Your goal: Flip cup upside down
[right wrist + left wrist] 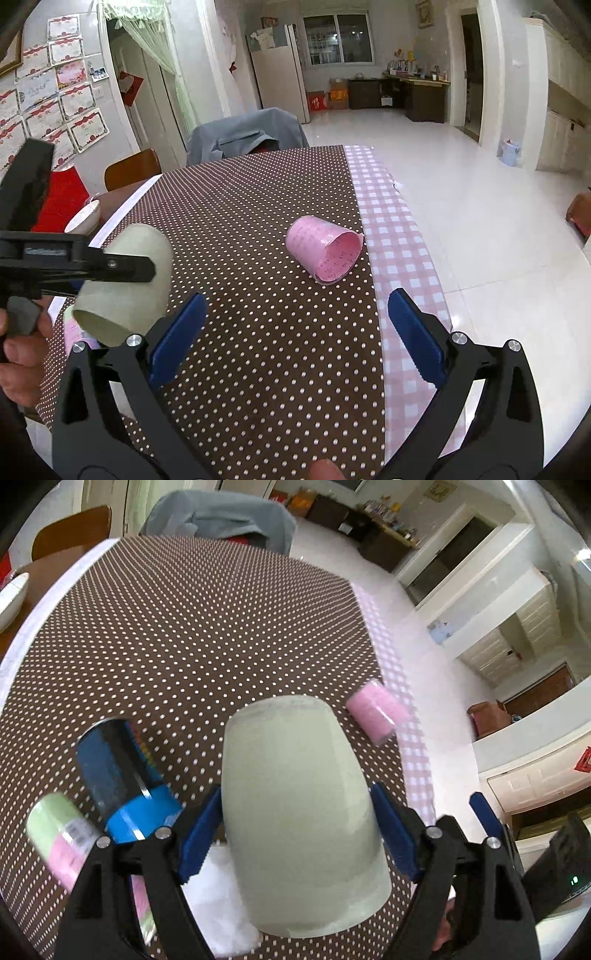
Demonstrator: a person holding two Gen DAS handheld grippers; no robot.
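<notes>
My left gripper [295, 808] is shut on a pale green cup [299, 812] and holds it above the dotted tablecloth, closed base pointing away, open mouth toward the camera and down. The cup also shows in the right wrist view [125, 284], tilted, clamped by the left gripper [122, 271]. My right gripper [291, 332] is open and empty above the table. A pink cup [325, 249] lies on its side ahead of it, mouth toward the right; it also shows in the left wrist view [376, 710].
A blue can [122, 775] and a green-and-pink cup [59, 834] stand at the left. A white cloth [221, 897] lies under the held cup. A white bowl [83, 218] sits at the table's left edge. Chairs [247, 134] stand behind the table.
</notes>
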